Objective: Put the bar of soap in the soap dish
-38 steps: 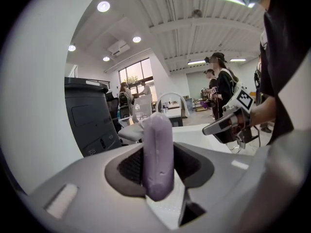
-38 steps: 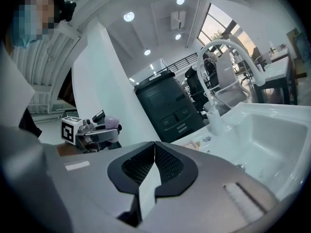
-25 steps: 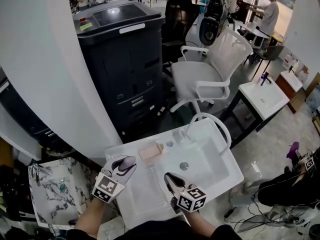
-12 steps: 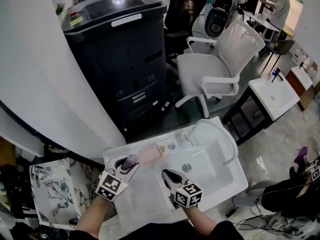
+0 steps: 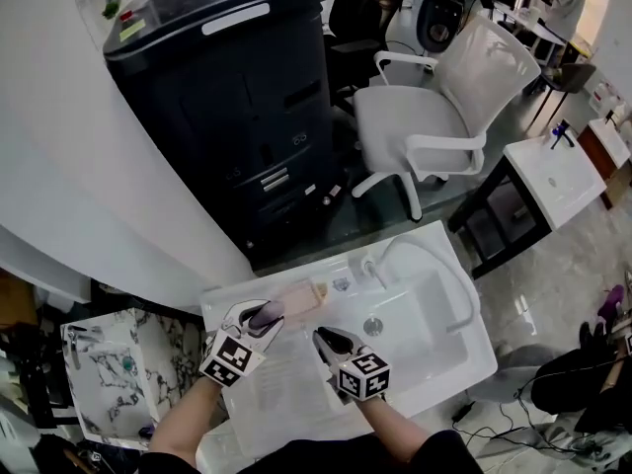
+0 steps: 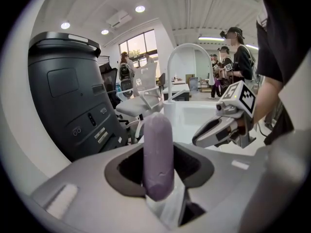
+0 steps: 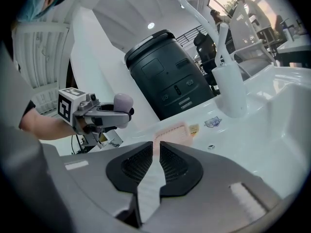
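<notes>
Grippers sank, approaching soap dish (image 5: 301, 298); left gripper (image 5: 259, 316) clamped bar of soap (image 6: 158, 154), right gripper (image 5: 320, 336) parting, empty. Next: seat soap.

The bar of soap (image 6: 158, 154) looks matt and smooth, a dull lilac; the soap dish (image 7: 172, 132) is pale pink with a ridged face (plastic, by its look). The sink (image 5: 415, 324) and faucet (image 6: 189, 45) are glossy white, catching highlights. The machine (image 5: 227, 87) behind is dark matt plastic; the chair (image 5: 444, 97) has a white mesh back
</notes>
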{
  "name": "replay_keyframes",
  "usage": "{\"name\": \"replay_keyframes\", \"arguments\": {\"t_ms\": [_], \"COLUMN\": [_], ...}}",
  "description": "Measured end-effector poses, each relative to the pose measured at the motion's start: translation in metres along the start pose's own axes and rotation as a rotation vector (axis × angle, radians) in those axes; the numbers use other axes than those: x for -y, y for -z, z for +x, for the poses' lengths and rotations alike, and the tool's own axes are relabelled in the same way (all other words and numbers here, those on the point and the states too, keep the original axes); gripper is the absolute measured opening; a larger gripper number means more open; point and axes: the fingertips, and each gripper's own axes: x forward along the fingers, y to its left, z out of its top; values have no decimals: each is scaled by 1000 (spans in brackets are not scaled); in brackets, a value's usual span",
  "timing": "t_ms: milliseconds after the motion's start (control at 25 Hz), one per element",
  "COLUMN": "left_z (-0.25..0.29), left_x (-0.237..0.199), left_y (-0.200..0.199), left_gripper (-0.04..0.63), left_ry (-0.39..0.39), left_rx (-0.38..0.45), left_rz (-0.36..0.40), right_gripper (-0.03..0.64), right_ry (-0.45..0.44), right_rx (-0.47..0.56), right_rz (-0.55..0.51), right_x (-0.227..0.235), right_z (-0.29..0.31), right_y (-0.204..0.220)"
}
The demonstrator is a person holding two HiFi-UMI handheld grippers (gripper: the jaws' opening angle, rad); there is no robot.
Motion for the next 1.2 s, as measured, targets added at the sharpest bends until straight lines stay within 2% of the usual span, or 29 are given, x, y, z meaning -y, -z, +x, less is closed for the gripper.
{"name": "replay_keyframes", "arguments": {"t_ms": [520, 880, 1200], "left_z": [51, 74, 91], "left_x": [-2, 3, 7], "left_y": [21, 33, 42], "left_gripper": [199, 199, 201], "left_ry": [56, 114, 145], "left_rx": [-150, -253, -354], "left_rz": [8, 104, 157], "right_gripper": [58, 92, 114], "right_ry": [-32, -51, -68], "right_rx": [-51, -53, -44], "right_rz": [34, 6, 6], "right_x": [9, 20, 23], "right_z": [35, 44, 46], "right_y": [19, 27, 27]}}
